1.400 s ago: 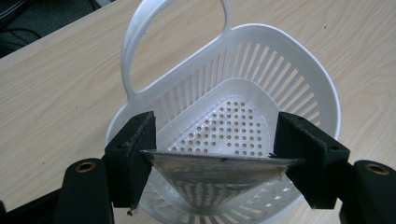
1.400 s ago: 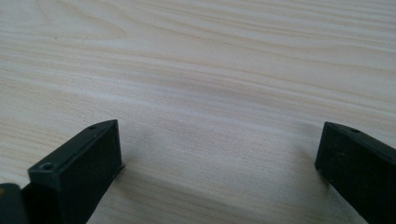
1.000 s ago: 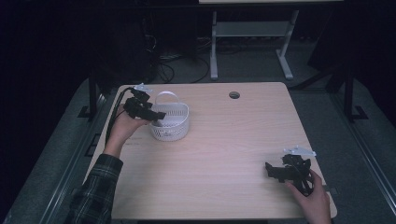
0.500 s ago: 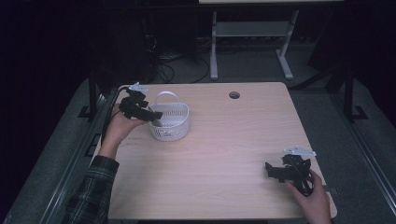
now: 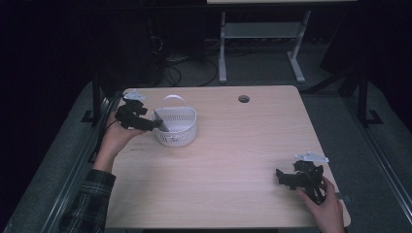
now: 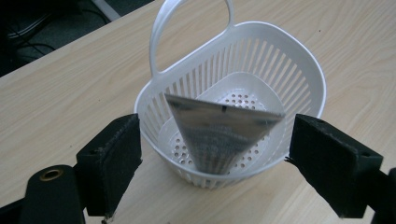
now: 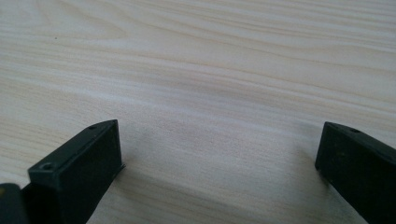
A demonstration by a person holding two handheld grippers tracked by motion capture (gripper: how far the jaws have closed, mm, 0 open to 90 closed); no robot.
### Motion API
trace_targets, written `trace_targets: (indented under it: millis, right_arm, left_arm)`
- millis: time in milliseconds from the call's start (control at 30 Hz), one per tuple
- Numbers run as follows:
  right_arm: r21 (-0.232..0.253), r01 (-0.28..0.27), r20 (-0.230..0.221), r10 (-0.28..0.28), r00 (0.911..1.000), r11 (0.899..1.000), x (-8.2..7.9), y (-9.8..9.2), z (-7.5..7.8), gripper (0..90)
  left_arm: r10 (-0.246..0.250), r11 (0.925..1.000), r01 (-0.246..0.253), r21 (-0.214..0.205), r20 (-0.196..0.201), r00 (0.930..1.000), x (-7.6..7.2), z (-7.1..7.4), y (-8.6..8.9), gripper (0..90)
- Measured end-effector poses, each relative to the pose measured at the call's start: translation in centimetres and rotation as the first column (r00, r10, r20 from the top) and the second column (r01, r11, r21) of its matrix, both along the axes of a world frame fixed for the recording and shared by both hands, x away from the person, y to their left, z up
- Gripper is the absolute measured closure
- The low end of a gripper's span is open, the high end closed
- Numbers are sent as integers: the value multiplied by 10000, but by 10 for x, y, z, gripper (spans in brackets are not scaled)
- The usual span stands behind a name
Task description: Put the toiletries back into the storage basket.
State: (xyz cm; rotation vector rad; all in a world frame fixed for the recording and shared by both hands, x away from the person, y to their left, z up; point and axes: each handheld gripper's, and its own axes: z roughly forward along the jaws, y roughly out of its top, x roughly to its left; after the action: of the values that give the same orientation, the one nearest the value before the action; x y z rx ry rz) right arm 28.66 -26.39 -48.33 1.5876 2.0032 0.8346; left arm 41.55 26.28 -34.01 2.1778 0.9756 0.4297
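Note:
A white slotted basket [image 5: 179, 132] with an upright handle stands on the left part of the table [image 5: 233, 160]. Inside it a flat grey triangular piece [image 6: 219, 133] leans against the near rim [image 6: 140, 100], point down; from above the piece [image 5: 163, 122] looks dark. My left gripper [image 5: 154, 125] sits just left of the basket, open. In the left gripper view its jaws stand wide on either side of the basket, touching nothing [image 6: 217, 140]. My right gripper [image 5: 282, 175] rests low near the table's front right corner, open over bare wood [image 7: 219, 135].
A round cable hole [image 5: 244, 99] sits near the table's far edge. Beyond the table are a white desk frame [image 5: 223, 53] and cables on the dark floor. A plaid sleeve [image 5: 90, 199] comes in at the bottom left.
My left gripper has drawn back leftward from over the basket to beside its rim. The right gripper and the basket have stayed put.

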Motion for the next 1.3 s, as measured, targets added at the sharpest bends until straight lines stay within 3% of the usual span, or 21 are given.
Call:
trace_targets:
  millis: [533, 833, 1300]
  right_arm:
    - [6, -19, -8, 19, 10000, 10000, 0, 0, 0, 0]
    - [1, -2, -5, 2, 10000, 10000, 0, 0, 0, 0]
    - [0, -1, -5, 1, 10000, 10000, 0, 0, 0, 0]
  left_arm:
    - [82, 9999, -83, 135, 91, 9999, -36, -12, 17, 163]
    - [64, 10000, -64, 69, -18, 10000, -64, -32, 22, 163]
    - [255, 9997, -255, 14, 255, 9993, -103, -64, 29, 165]
